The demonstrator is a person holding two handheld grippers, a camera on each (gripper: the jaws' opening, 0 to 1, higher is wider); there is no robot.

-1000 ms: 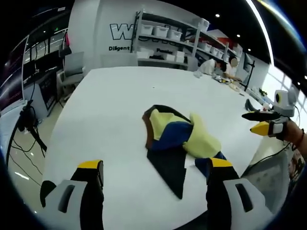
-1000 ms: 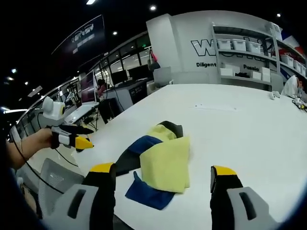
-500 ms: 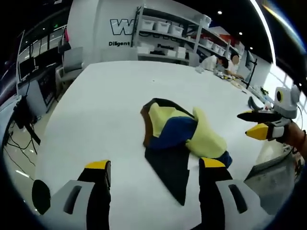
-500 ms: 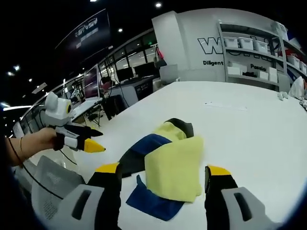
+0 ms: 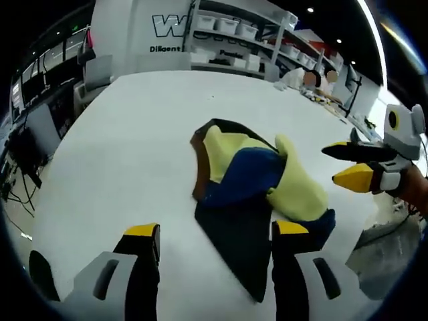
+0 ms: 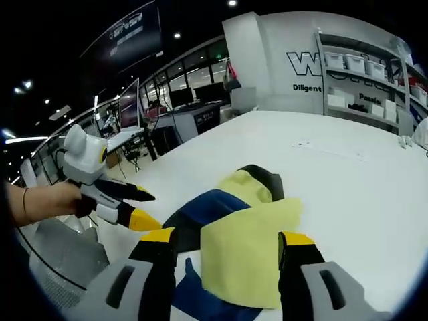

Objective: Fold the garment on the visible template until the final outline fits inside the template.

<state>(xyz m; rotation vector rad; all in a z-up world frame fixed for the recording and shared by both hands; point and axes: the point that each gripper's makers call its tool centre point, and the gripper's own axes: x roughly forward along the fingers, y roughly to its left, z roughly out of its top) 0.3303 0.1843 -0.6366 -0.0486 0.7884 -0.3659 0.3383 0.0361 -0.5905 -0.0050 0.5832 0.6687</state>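
Left gripper view: the left gripper (image 5: pixel 215 234) rises from the bottom edge, two black jaws with yellow tips set wide apart, nothing between them but cloth lying below. The gripper is angled forward and down over the white table (image 5: pixel 120 134). The garment (image 5: pixel 257 194) sits at frame centre, crumpled, in yellow, blue and black panels with a dark brown edge at its left side. A black pointed flap of it runs down toward the lower centre, passing between the jaw tips; cannot tell if the jaws touch it. At the right edge the right gripper (image 5: pixel 348 165) comes in, pointing left, its yellow and black jaw tips spread apart and empty, just off the garment's right side. The hand behind it is mostly cut off by the frame edge. Upper centre: shelving with white bins (image 5: pixel 234 33) against a wall with lettering.

Right gripper view: at the left edge a bare hand (image 6: pixel 50 200) with a thin wristband holds the left gripper (image 6: pixel 144 208), which points right and slightly down, jaws parted, empty, tips near the garment's dark left edge. The right gripper (image 6: pixel 226 237) comes up from the bottom, jaws wide open and holding nothing. The garment (image 6: pixel 244 247) lies lower centre on the table (image 6: pixel 348 194), a pale yellow fold on top between the jaw tips, blue beneath, black at the far end. Desks with monitors (image 6: pixel 200 100) stand upper centre-left.
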